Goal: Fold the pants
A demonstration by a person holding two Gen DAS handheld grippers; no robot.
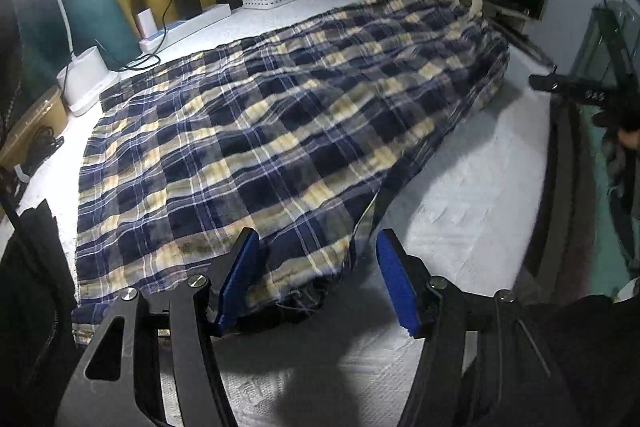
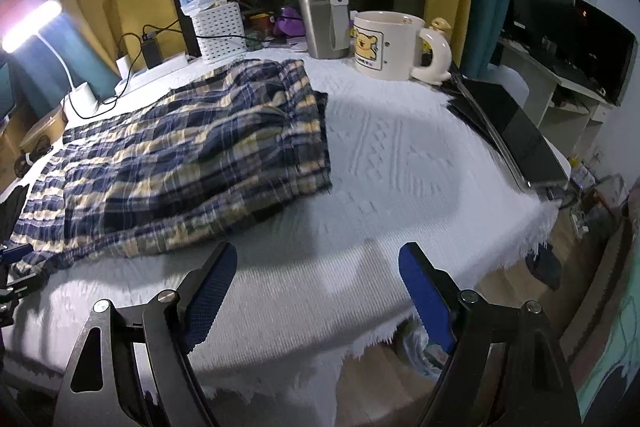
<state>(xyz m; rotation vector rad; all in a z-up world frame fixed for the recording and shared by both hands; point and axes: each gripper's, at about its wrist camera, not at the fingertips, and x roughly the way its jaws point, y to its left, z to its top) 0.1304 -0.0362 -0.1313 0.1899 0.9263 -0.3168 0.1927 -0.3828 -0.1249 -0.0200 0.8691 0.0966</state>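
Navy-and-cream plaid cotton pants [image 1: 256, 131]: lie doubled lengthwise on the white textured cloth-covered surface [image 2: 400, 155], ready for crosswise folding. Left tongs [image 1: 316, 283]: parted, straddling the hem corner, gripping nothing. Right tongs [image 2: 316, 295]: wide apart, empty, clear of the fabric.

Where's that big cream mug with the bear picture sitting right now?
In the right wrist view the mug stands upright at the far edge of the white tablecloth, just right of the steel tumbler and beyond the plaid pants.
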